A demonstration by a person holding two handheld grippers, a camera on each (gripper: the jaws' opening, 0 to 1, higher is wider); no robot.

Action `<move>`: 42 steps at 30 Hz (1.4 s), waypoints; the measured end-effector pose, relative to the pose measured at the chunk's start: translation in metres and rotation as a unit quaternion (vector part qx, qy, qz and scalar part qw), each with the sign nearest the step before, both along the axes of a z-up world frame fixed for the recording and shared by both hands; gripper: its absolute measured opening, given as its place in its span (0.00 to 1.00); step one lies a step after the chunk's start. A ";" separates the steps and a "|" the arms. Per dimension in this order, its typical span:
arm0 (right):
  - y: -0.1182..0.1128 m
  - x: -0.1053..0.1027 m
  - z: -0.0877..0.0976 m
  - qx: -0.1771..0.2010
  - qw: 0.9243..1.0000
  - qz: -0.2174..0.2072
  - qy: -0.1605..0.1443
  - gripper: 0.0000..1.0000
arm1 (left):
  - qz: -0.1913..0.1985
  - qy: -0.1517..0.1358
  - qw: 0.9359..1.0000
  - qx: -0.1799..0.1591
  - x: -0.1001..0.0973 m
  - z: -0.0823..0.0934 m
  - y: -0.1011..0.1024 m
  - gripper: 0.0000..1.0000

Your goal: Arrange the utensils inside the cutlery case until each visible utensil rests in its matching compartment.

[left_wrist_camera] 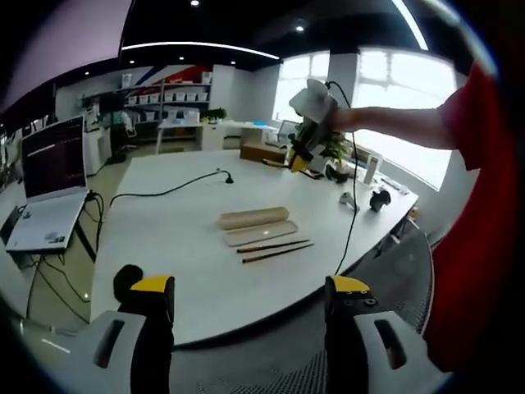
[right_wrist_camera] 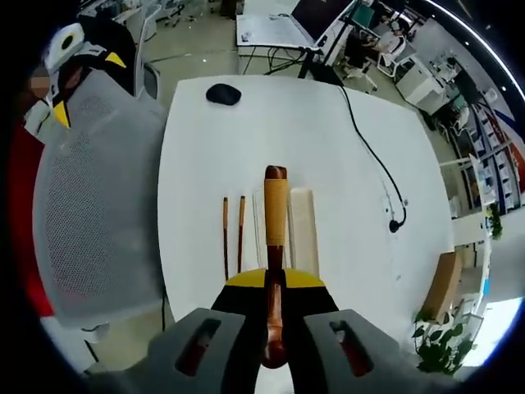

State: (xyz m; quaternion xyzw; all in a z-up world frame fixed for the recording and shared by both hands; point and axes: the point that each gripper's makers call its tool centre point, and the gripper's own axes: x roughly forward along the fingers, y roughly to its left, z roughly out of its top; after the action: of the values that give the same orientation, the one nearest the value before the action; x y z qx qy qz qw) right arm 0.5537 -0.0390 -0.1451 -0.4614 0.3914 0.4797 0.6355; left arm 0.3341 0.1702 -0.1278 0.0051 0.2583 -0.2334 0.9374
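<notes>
Left gripper view: a white table (left_wrist_camera: 164, 238) in an open office. Near its middle lie a long pale wooden cutlery case (left_wrist_camera: 261, 233), open and shallow, and just behind it a rounded pale wooden lid (left_wrist_camera: 253, 217). Just in front of the case rest two thin dark wooden chopsticks (left_wrist_camera: 274, 249), side by side on the bare tabletop — not in any compartment. The left gripper (left_wrist_camera: 250, 308) hovers low at the near table edge, its yellow-tipped jaws spread wide with nothing between them. The right gripper (left_wrist_camera: 308, 135) is held high above the far side of the table by a person's arm in a red sleeve (left_wrist_camera: 463, 205).

Right gripper view: looking down at the same table from above. The right gripper (right_wrist_camera: 273, 287) has its jaws closed on a reddish-brown wooden spoon with a tan-wrapped handle (right_wrist_camera: 275, 222), which is lifted clear and points out over the case.

By this reading the task is barely begun — the spoon is in hand but not placed, both chopsticks wait outside, and the case appears empty.
</notes>
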 end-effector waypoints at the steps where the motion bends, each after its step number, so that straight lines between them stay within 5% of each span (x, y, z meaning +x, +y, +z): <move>1: 0.000 0.000 -0.001 -0.001 1.000 0.000 0.002 0.01 | 0.000 0.000 1.000 0.000 0.000 -0.001 0.000 0.77; 18: 0.009 0.008 -0.007 -0.012 1.000 0.020 0.011 0.01 | 0.017 0.002 1.000 0.002 -0.004 -0.003 0.006 0.77; 42: 0.028 0.047 -0.017 -0.015 0.999 0.033 0.009 0.01 | 0.031 -0.009 0.999 0.018 0.006 0.004 0.018 0.76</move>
State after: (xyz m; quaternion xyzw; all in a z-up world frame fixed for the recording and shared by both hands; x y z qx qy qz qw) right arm 0.6007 -0.0106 -0.1617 -0.4791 0.3889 0.4985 0.6089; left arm 0.3401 0.1885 -0.1234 0.0156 0.2537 -0.1994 0.9464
